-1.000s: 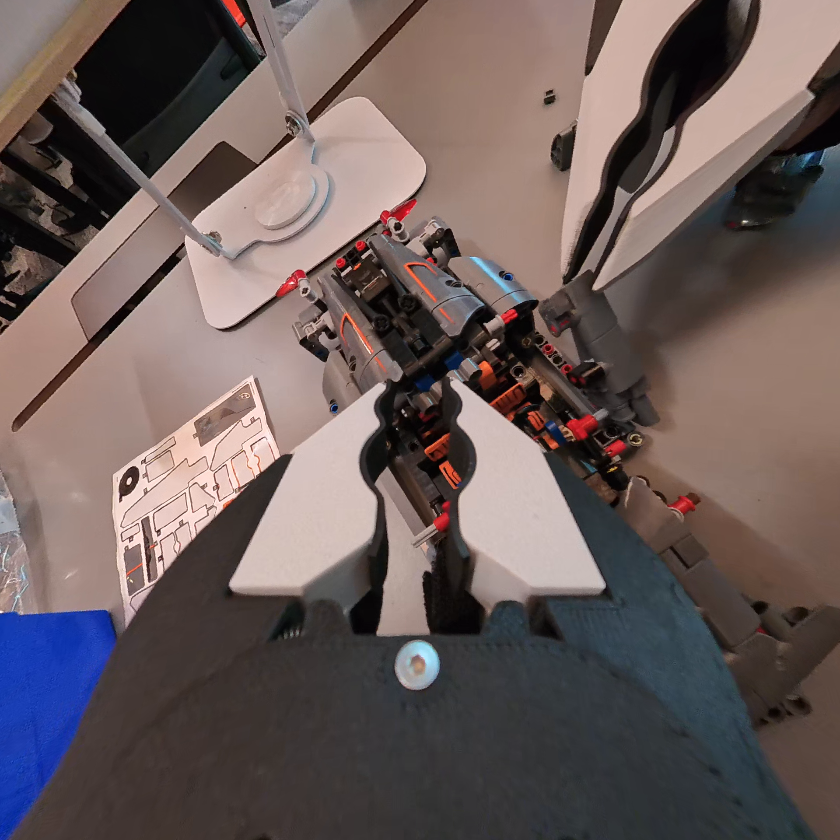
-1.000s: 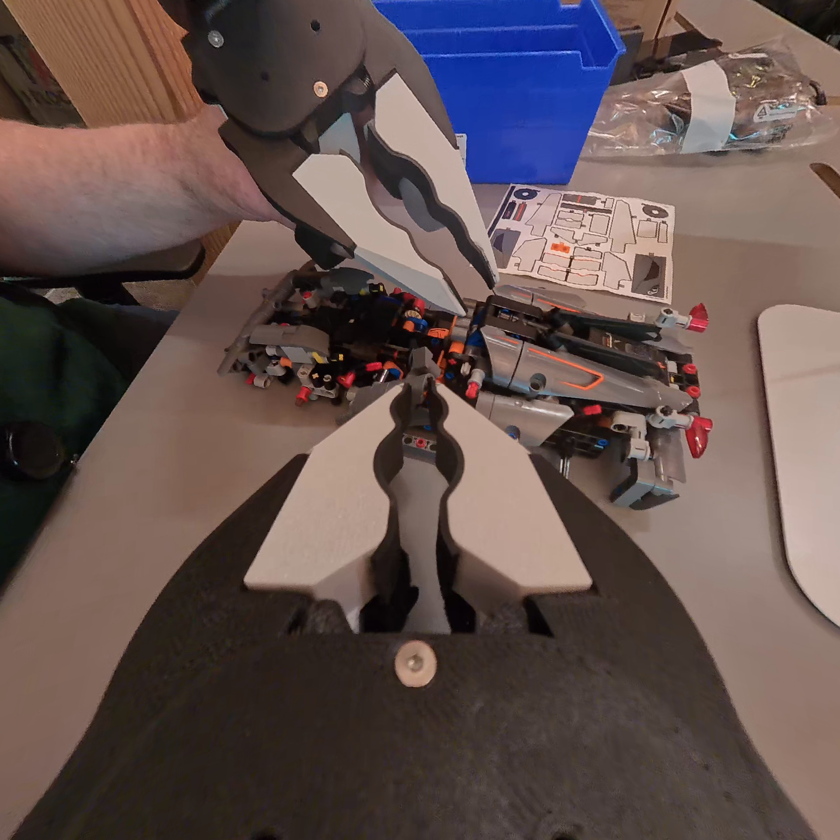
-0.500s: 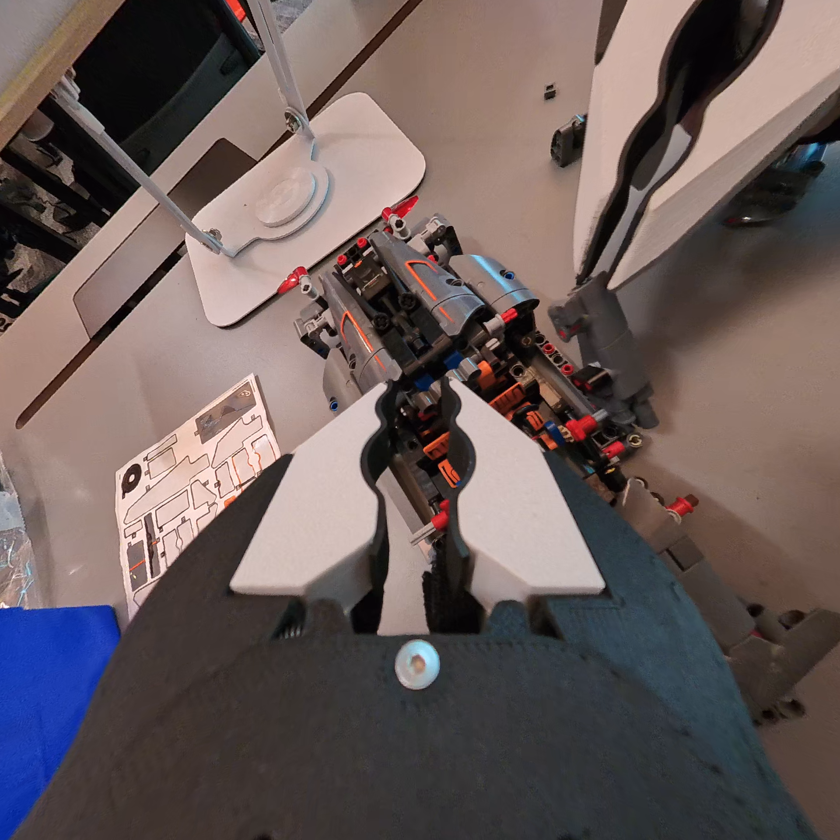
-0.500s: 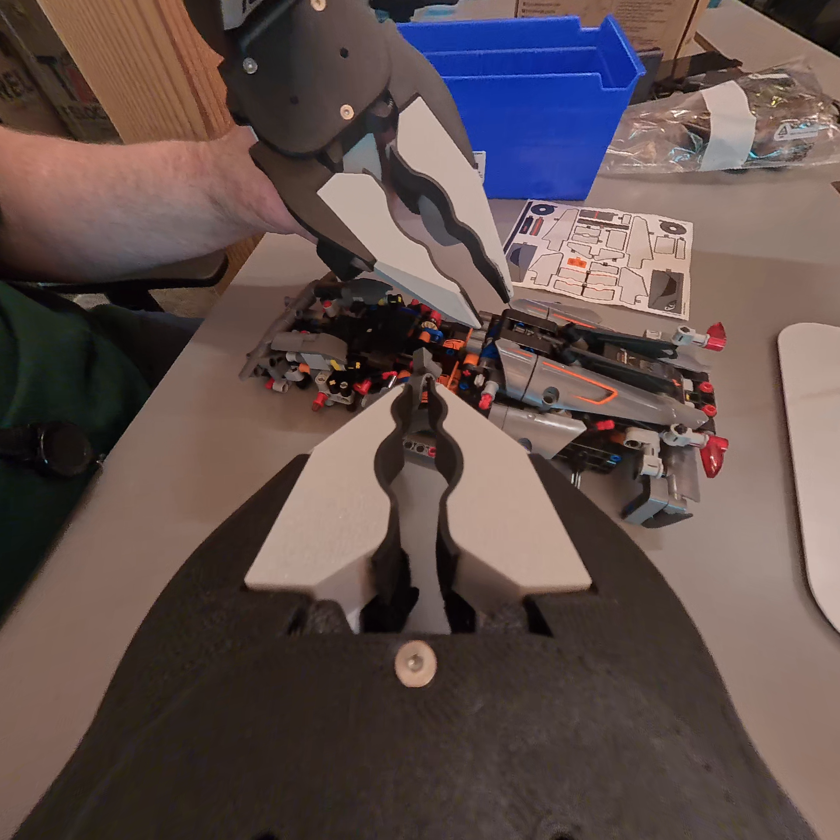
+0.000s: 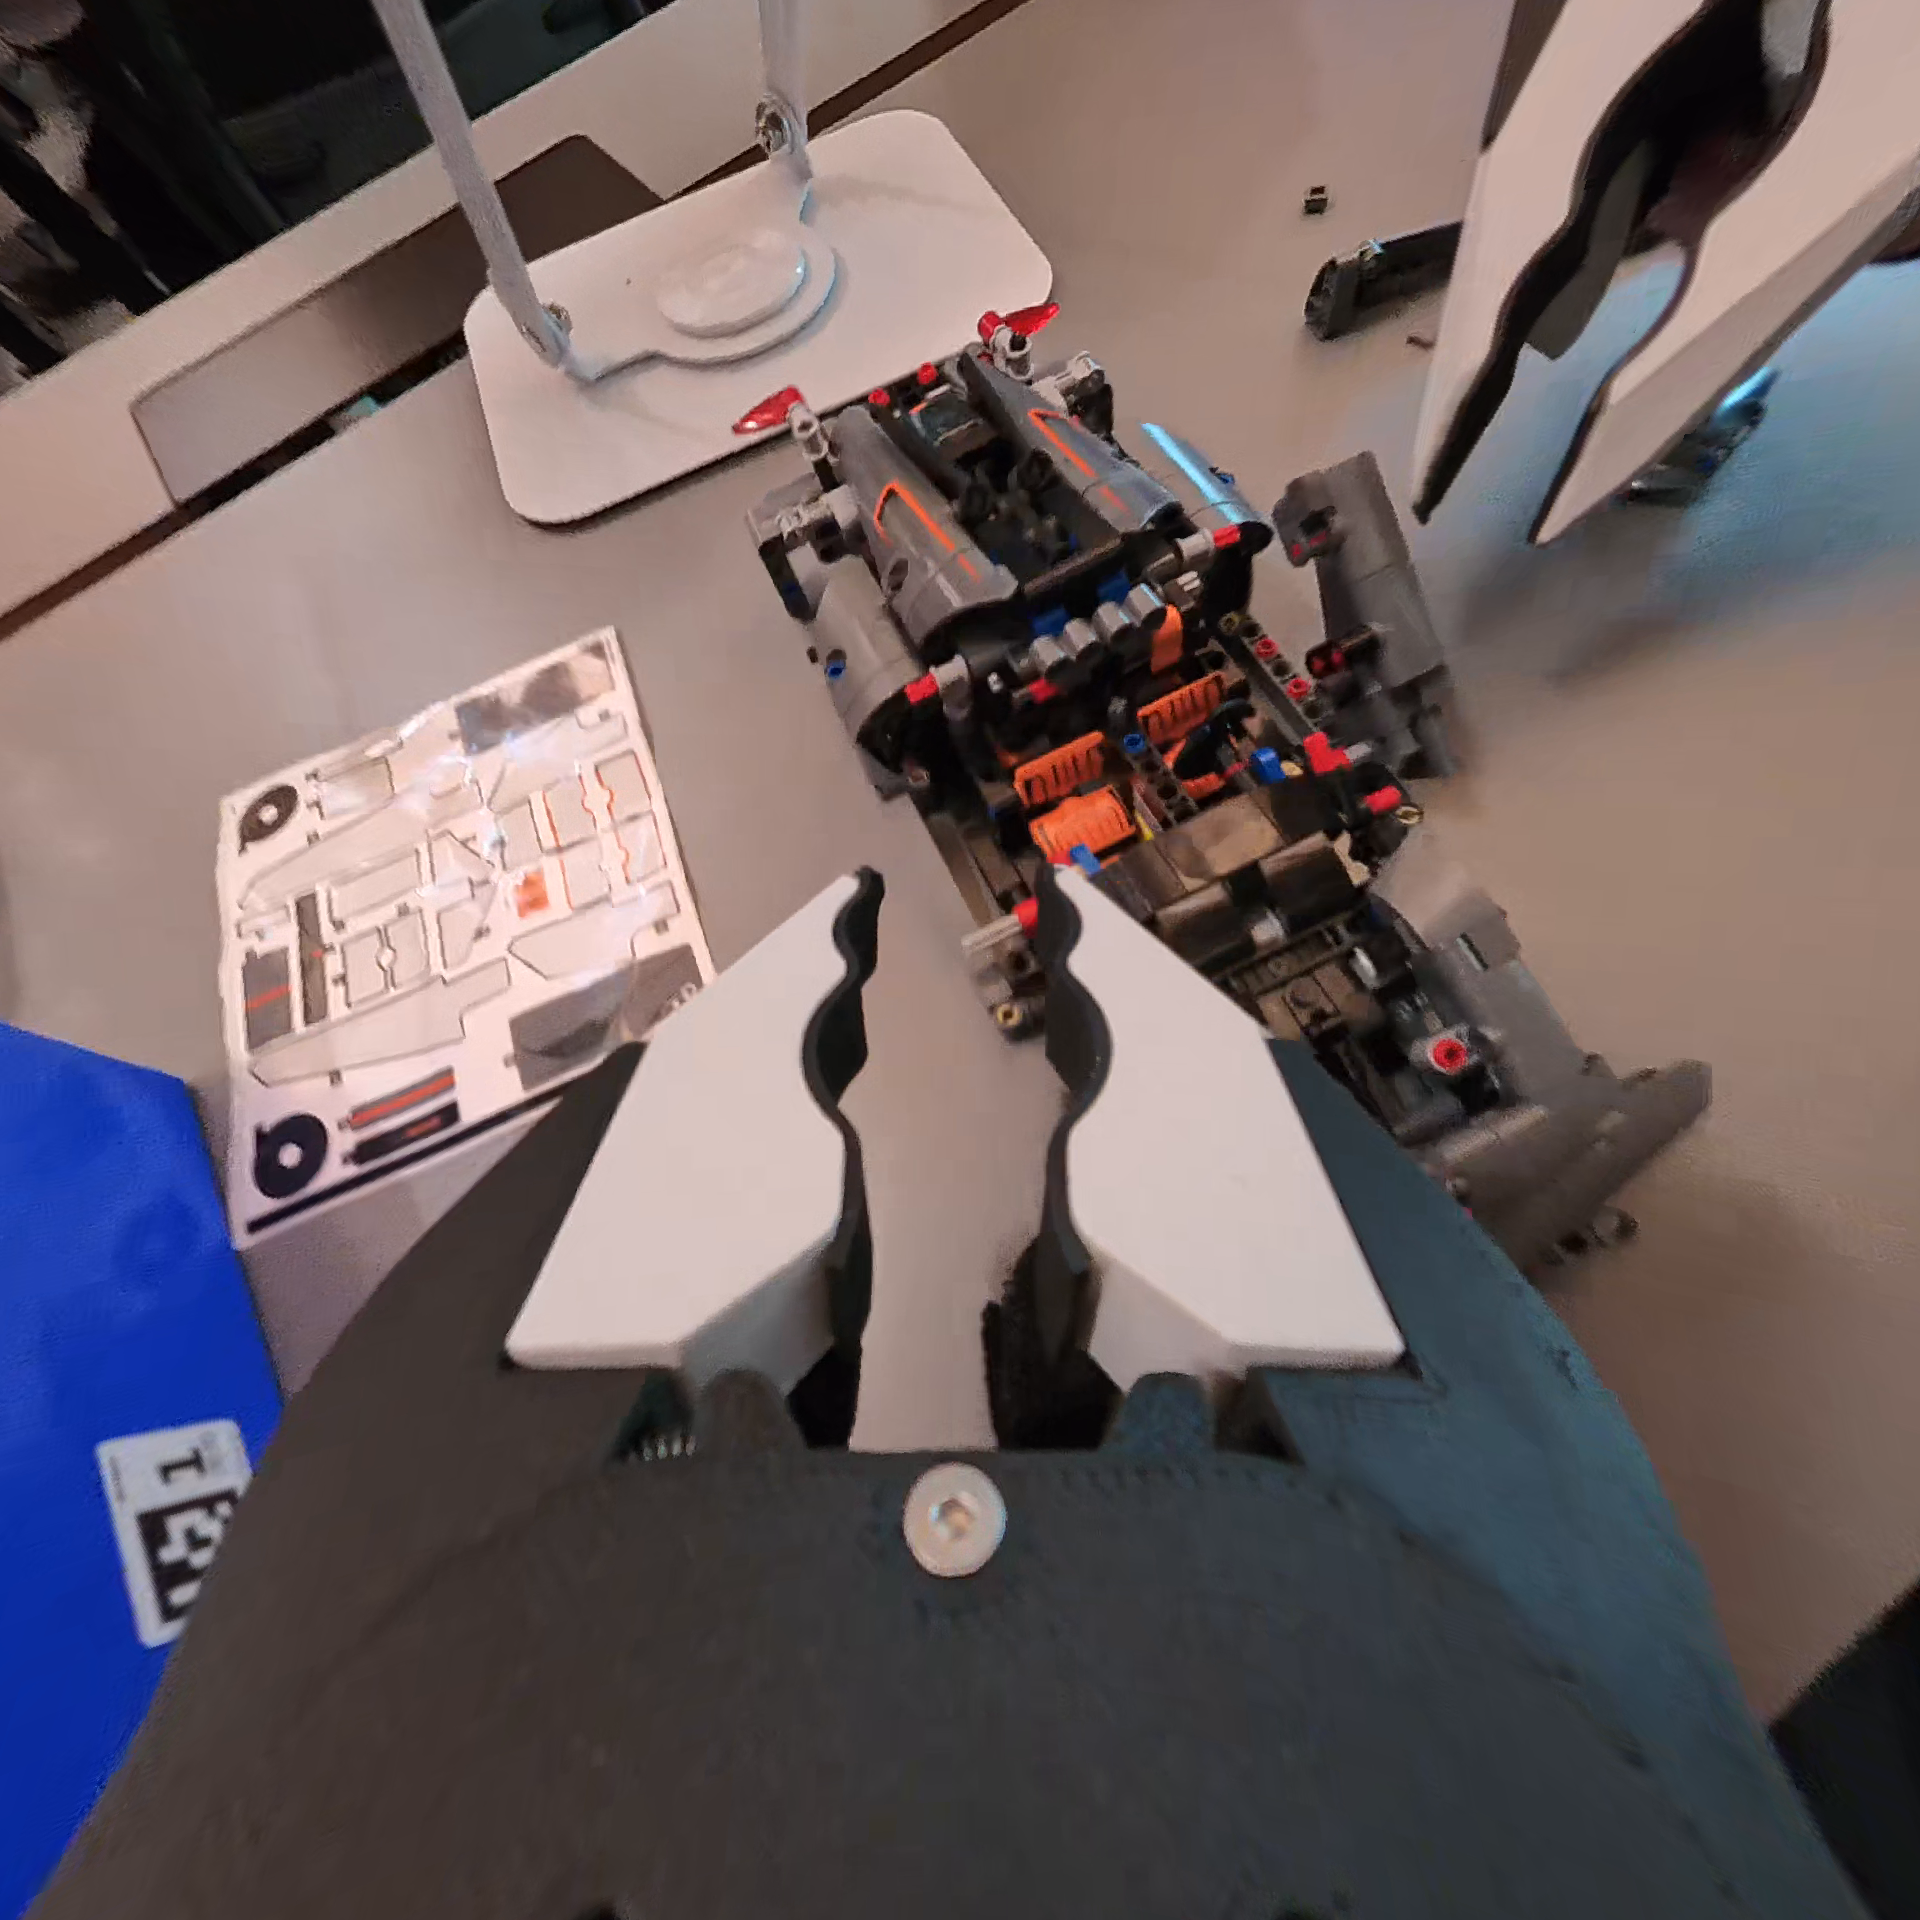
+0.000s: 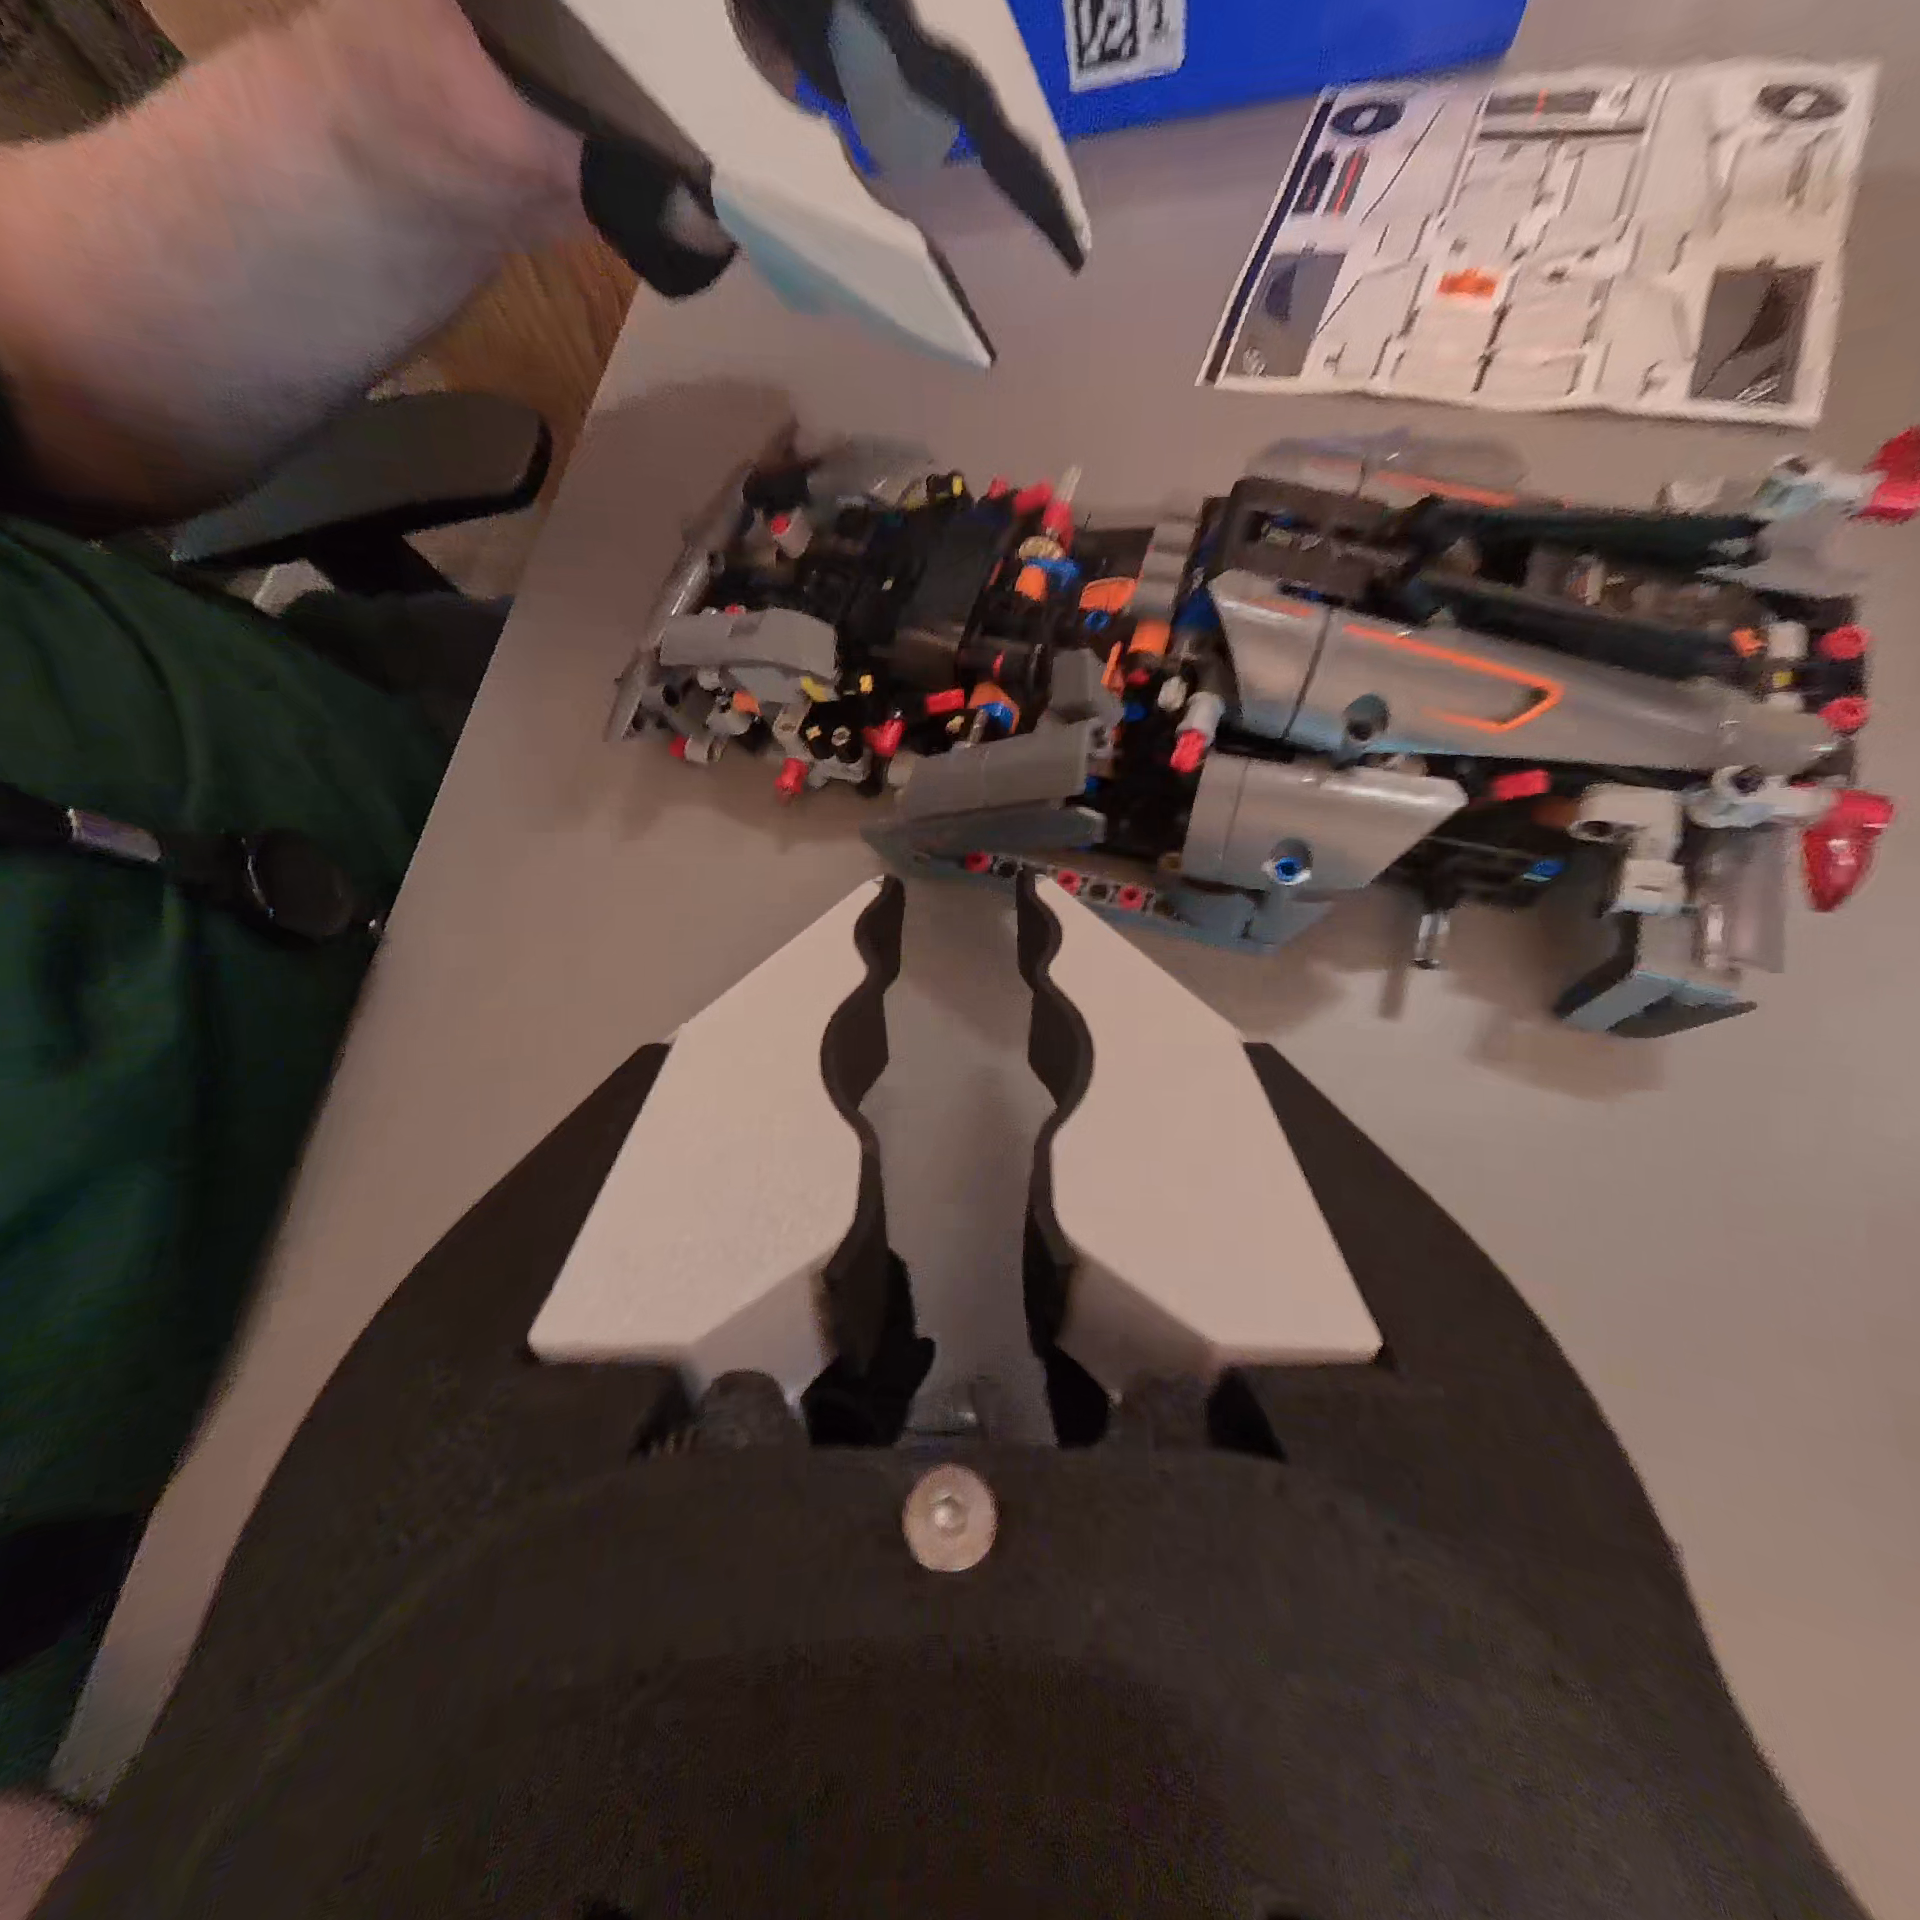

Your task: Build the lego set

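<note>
We have let go. A moment ago both tools were pinching bits of the toy car [image 5: 1122, 727]; now our left gripper [image 5: 961, 904] and right gripper [image 6: 956, 894] are spread wide, hold nothing, and have pulled back. The car sits on the table [image 6: 1558, 1299] near the sticker sheet [image 5: 447, 904]. We think that piece is on, so we need the next one.
</note>
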Motion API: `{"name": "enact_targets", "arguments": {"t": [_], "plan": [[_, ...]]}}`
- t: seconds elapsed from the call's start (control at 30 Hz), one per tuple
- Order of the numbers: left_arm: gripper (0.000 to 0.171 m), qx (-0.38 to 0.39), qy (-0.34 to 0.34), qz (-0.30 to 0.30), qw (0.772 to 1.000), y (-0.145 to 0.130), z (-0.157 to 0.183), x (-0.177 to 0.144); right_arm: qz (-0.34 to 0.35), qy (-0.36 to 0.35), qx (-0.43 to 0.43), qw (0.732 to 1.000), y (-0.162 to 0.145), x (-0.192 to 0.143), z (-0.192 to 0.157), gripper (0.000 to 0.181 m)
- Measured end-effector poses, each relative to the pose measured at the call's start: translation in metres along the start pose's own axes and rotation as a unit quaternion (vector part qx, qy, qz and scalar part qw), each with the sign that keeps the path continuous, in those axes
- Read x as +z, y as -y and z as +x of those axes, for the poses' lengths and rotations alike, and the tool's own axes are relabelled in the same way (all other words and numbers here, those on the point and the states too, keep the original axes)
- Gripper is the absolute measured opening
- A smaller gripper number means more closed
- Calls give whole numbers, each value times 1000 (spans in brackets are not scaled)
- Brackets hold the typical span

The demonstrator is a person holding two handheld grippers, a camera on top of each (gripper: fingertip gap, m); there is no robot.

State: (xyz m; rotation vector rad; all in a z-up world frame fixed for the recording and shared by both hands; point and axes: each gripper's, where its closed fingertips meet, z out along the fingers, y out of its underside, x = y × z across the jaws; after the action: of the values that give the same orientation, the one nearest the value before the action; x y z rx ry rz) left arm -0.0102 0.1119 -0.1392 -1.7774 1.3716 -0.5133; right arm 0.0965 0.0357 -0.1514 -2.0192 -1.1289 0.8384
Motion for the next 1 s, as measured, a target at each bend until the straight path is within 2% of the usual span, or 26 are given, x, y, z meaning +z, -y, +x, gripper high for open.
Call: {"name": "enact_targets", "arguments": {"t": [0.1, 0.2, 0.3, 0.43, 0.67, 0.83, 1.0], "plan": [[33, -40, -38, 9, 998, -8, 2, -6, -40, 15, 25, 999, -10, 12, -10, 27], [39, -71, -84, 8, 994, -16, 9, -4, -49, -9, 71, 996, -13, 24, -11, 30], [43, -83, -113, 11, 990, -20, 14, 2, -32, -23, 114, 993, -10, 33, -15, 26], [48, -92, -150, 4, 984, -24, 21, 11, -17, -64, 130, 989, -9, 35, -11, 17], [36, -120, -219, 19, 968, -21, 36, 14, 33, -62, 197, 978, -9, 39, -9, 12], [42, -132, -232, 35, 963, -19, 41, 14, 60, -69, 219, 971, -10, 41, -11, 10], [37, -149, -249, 48, 956, -17, 42, 14, 80, -69, 226, 968, -8, 42, -11, 11]]}}
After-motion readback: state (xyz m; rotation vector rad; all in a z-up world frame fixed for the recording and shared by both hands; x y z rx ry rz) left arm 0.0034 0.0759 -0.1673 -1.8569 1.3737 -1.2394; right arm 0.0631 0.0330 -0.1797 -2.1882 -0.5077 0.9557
